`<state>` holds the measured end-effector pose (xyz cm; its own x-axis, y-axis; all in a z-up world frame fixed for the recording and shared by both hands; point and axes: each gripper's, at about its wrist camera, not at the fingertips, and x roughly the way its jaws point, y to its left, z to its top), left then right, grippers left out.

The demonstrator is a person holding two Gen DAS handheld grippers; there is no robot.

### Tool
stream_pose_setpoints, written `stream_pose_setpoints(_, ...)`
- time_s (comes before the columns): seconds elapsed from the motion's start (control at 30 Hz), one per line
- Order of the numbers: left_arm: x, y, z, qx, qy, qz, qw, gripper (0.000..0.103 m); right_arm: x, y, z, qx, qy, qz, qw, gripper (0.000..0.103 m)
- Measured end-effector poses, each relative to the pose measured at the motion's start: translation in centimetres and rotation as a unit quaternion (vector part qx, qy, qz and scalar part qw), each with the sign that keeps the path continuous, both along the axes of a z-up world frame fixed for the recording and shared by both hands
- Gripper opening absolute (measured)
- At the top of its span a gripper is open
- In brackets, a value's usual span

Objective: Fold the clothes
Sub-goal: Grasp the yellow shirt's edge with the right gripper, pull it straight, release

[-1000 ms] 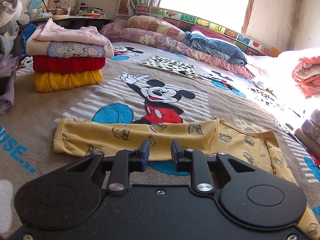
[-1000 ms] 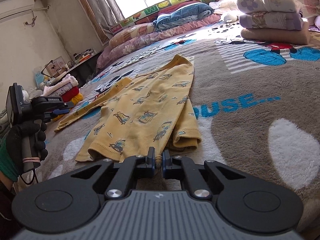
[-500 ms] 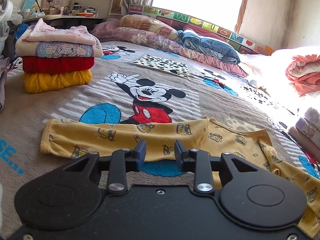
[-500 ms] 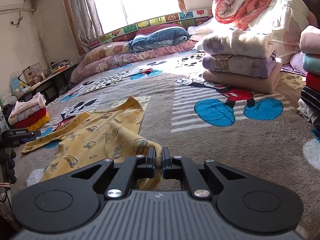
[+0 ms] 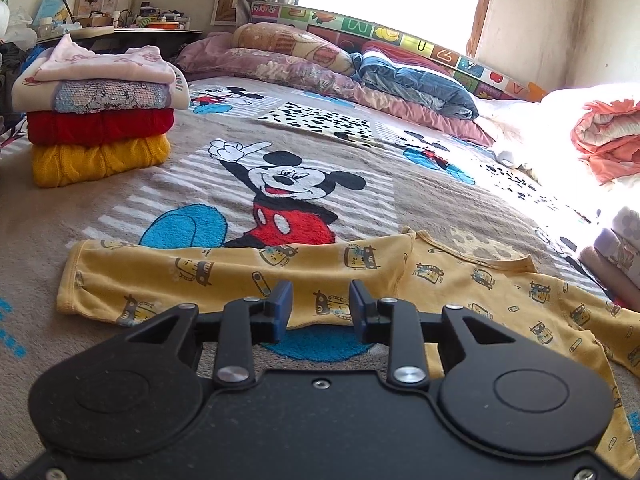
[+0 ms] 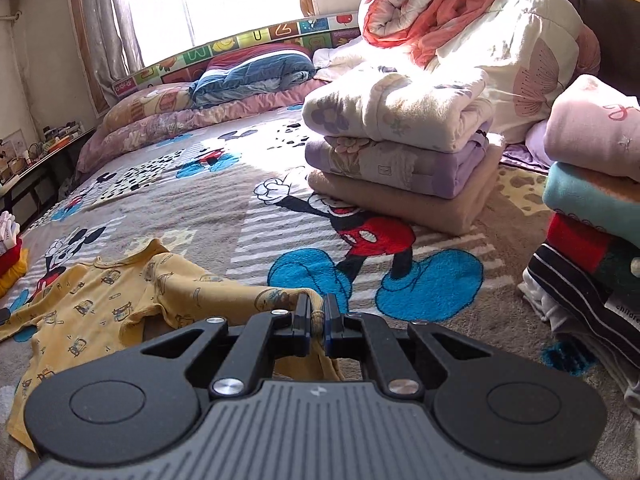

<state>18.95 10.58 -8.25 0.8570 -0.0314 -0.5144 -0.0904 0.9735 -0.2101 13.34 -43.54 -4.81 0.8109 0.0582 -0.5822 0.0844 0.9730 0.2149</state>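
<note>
A yellow long-sleeved shirt (image 5: 224,268) with small car prints lies spread on the Mickey Mouse blanket (image 5: 288,184). Its left sleeve stretches out flat just beyond my left gripper (image 5: 320,300). That gripper hovers over the sleeve's near edge, open, with nothing pinched between its blue pads. In the right wrist view the shirt (image 6: 100,300) lies to the left. My right gripper (image 6: 316,312) is shut on the bunched cuff of the other sleeve, lifted a little off the blanket.
A stack of folded jumpers (image 5: 100,120) stands at the far left. Folded blankets (image 6: 400,152) sit beyond the right gripper, and another clothes pile (image 6: 592,220) sits to its right. Pillows (image 5: 320,68) line the window side. An orange quilt (image 5: 608,136) lies at the right.
My right gripper has swung to the right and slightly up, drawing the yellow cuff out from the shirt. The left jaws have widened a little; the left hand has hardly moved.
</note>
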Motion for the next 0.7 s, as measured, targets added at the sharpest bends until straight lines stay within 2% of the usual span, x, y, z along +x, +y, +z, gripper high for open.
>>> stream_pose_setpoints(0.2,0.7,-0.1,-0.4,0.003,0.006,-0.003,1.0000,0.029,2.6,-1.8,-0.8,-0.026,0.040,-0.007,0.999,0.008)
stream_pose_setpoints(0.37,0.8,-0.1,-0.7,0.005,0.010,-0.005,0.9999,0.029,4.5,-2.6,-2.4,-0.042,0.083,-0.037,0.995,0.009)
stream_pose_setpoints(0.4,0.7,0.0,-0.7,0.004,0.010,-0.005,0.9999,0.029,4.9,-2.8,-2.7,-0.048,0.093,-0.045,0.994,0.016)
stream_pose_setpoints(0.53,0.4,0.4,-0.5,0.002,0.008,-0.001,1.0000,0.030,4.8,-3.8,-3.2,-0.041,0.094,-0.081,0.992,0.033)
stream_pose_setpoints(0.7,-0.2,0.6,-0.6,0.000,0.009,-0.002,1.0000,0.030,2.6,-3.0,-3.0,-0.011,0.071,-0.074,0.995,0.038)
